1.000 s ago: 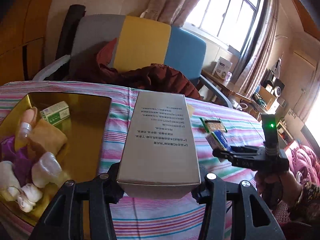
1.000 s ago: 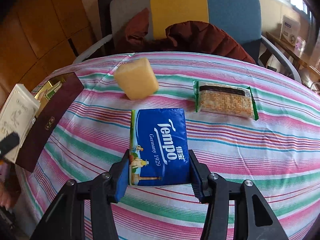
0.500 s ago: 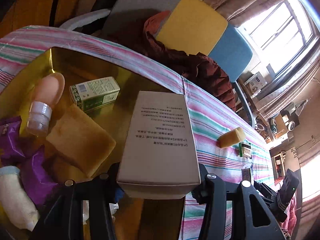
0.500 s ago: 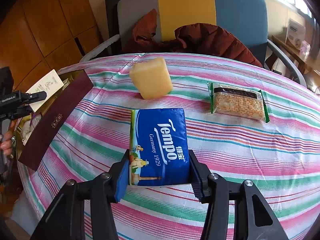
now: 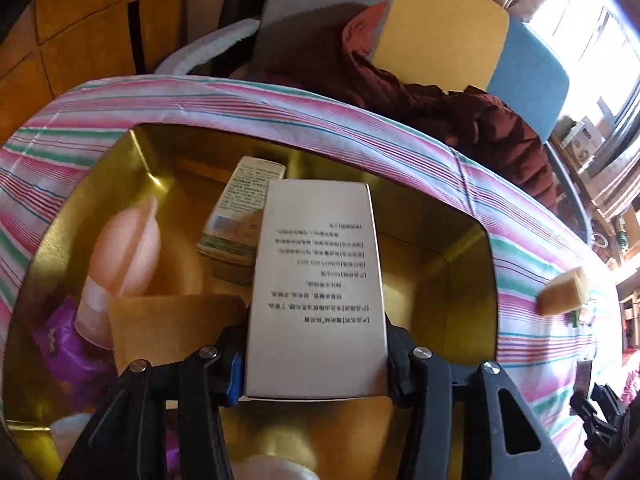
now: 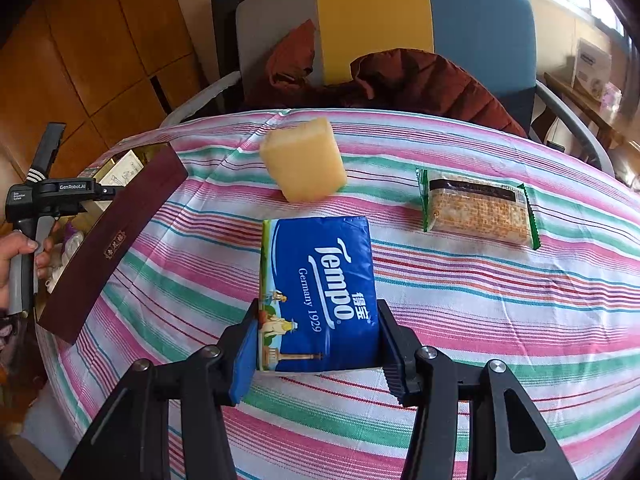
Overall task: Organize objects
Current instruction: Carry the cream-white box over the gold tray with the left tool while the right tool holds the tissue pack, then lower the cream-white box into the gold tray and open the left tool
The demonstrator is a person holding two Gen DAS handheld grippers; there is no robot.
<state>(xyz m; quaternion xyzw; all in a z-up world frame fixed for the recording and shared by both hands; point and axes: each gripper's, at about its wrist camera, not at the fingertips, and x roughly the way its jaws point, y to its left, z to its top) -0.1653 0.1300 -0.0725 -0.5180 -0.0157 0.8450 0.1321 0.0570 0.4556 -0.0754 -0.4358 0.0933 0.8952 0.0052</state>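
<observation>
My left gripper is shut on a white carton with printed text and holds it low over the inside of a gold-lined box. That box holds a pink bottle, a small green-and-white carton, a tan pad and a purple wrapper. My right gripper is shut on a blue Tempo tissue pack just above the striped tablecloth. In the right wrist view the box's maroon outer wall stands at the left.
A yellow block and a packet of crackers lie on the cloth beyond the tissue pack. A chair with a dark red jacket stands behind the table. A person's hand grips the left tool's handle.
My left gripper has carried the white carton from above the tablecloth to over the gold-lined box, sinking and tilting downward. The right gripper and its tissue pack have stayed put.
</observation>
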